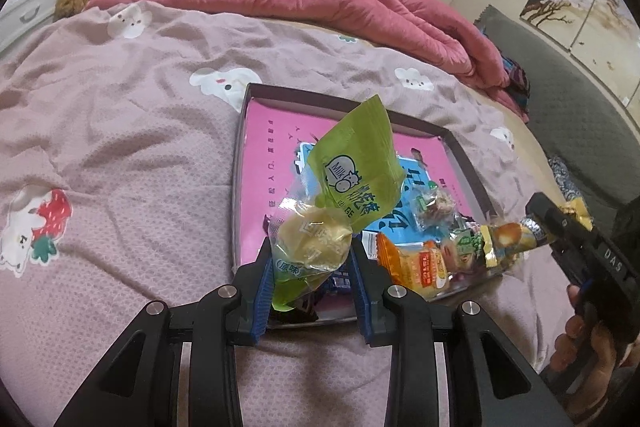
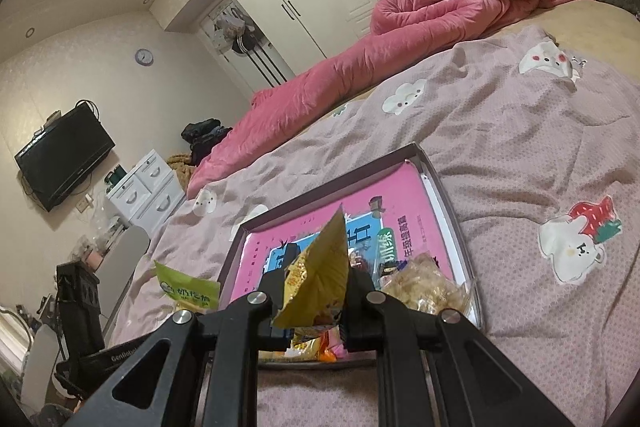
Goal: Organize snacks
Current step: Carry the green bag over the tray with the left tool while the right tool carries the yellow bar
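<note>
Both grippers have a snack right now. The left gripper (image 1: 310,267) has its blue-padded fingers (image 1: 262,283) pinched on a green plastic milk-snack packet (image 1: 352,179), held up over the shallow grey-rimmed box with a pink printed bottom (image 1: 348,99) on the bed. The right gripper (image 2: 316,301) is clamped tight on a yellow foil snack packet (image 2: 320,271). More wrapped snacks (image 1: 432,251) sit piled in the box's near corner.

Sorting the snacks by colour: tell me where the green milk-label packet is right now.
The green packet is held up in the left gripper, low centre of the left wrist view, above the near end of the pink tray.
</note>
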